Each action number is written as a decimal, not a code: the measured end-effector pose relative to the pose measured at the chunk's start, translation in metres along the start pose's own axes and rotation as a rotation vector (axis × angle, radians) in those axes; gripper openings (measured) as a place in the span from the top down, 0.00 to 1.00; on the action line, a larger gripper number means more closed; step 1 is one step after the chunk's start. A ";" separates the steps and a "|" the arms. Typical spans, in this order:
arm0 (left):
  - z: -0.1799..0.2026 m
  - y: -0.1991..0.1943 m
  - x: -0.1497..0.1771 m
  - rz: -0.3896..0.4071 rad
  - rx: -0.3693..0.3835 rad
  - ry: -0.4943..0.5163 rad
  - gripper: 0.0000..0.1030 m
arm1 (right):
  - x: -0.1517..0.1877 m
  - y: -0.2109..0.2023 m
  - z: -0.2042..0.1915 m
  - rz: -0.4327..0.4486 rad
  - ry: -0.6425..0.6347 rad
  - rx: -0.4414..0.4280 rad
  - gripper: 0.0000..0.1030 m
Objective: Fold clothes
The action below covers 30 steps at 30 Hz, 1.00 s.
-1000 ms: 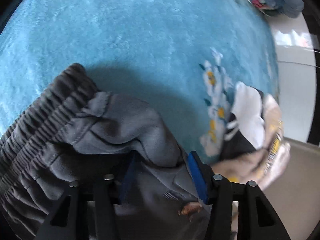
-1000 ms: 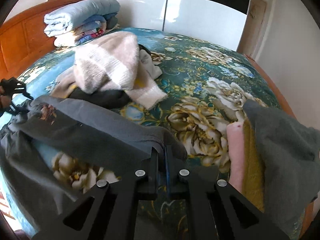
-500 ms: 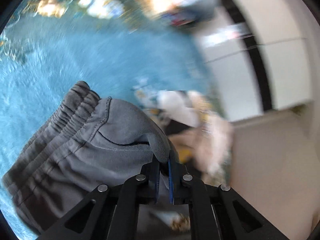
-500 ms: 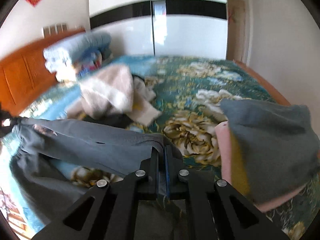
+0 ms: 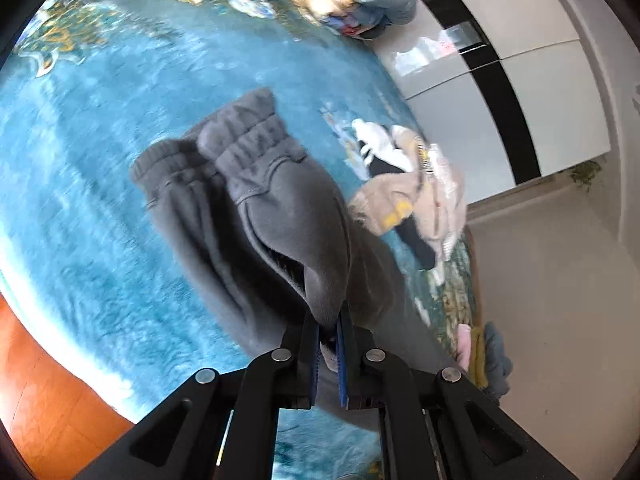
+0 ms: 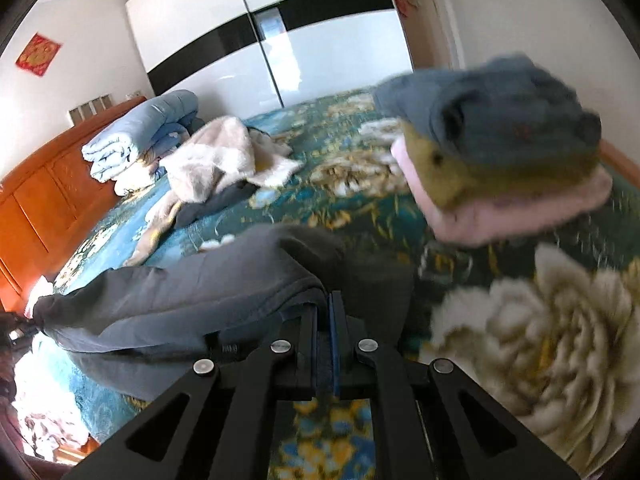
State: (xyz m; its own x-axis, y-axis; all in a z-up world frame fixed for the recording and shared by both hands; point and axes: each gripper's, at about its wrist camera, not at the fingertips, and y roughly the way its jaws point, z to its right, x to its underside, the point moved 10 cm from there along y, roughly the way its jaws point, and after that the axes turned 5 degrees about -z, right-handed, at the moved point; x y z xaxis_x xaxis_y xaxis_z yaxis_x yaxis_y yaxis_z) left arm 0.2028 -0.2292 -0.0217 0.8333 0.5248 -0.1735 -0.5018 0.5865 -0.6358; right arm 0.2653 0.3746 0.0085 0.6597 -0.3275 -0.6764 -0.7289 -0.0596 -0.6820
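We hold the grey trousers (image 5: 280, 216) lifted above the bed (image 5: 100, 128). Our left claw (image 5: 329, 336) is clamped on a fold of the cloth near a pocket, the elastic waistband hanging toward 11 o'clock. Our right claw (image 6: 327, 312) pinches the other end of the trousers (image 6: 192, 292), which stretch away toward 9 o'clock. A folded stack of clothes (image 6: 500, 152) sits at 1 o'clock on the flowered bedspread, a loose heap of clothes (image 6: 224, 160) at 11 o'clock.
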 end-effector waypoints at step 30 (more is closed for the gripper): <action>-0.022 0.025 -0.063 0.125 0.005 -0.138 0.69 | 0.003 0.040 0.031 -0.025 0.810 -0.534 0.57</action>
State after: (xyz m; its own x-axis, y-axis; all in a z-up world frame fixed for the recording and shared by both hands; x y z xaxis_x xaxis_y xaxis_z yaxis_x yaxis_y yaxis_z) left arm 0.1428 -0.2607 -0.0435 0.7247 0.6734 -0.1461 -0.6009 0.5138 -0.6123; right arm 0.2441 0.4010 -0.0292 0.4959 -0.8585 -0.1305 -0.8351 -0.4304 -0.3426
